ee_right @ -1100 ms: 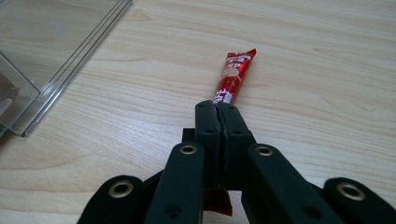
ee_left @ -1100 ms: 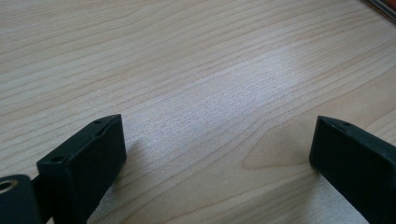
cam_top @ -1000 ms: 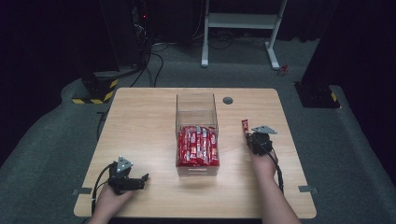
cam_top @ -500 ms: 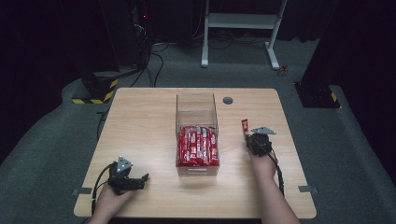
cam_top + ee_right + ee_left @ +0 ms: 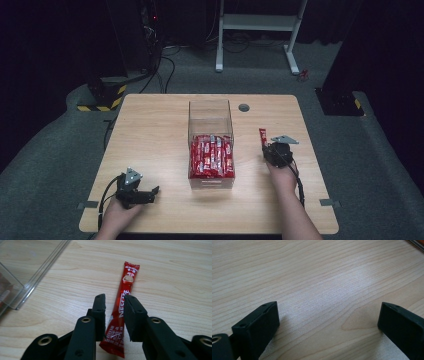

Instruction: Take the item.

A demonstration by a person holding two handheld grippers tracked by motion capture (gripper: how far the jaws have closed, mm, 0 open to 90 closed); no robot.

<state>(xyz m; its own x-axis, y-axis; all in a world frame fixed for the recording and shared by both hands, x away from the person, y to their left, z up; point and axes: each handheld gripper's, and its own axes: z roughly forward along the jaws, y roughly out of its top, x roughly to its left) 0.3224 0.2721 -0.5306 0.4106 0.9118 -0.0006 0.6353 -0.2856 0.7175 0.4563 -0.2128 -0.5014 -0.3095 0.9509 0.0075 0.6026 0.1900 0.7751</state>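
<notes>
Sachet (image 5: 121, 315), red, "NESCAFE" and "1+2" readable, lies flat on table (image 5: 150, 130) centre-frame between my right gripper's (image 5: 114, 305) jaws, which have just been opening and no longer pinch it, so I'd back off straight without dragging it; left gripper (image 5: 329, 322) wide, empty.

The table (image 5: 150, 150) is evenly lit from above while the surroundings fall into near-black. Both gripper views are bright, with a pale sheen on the wood (and softly blurred foreground jaws).
</notes>
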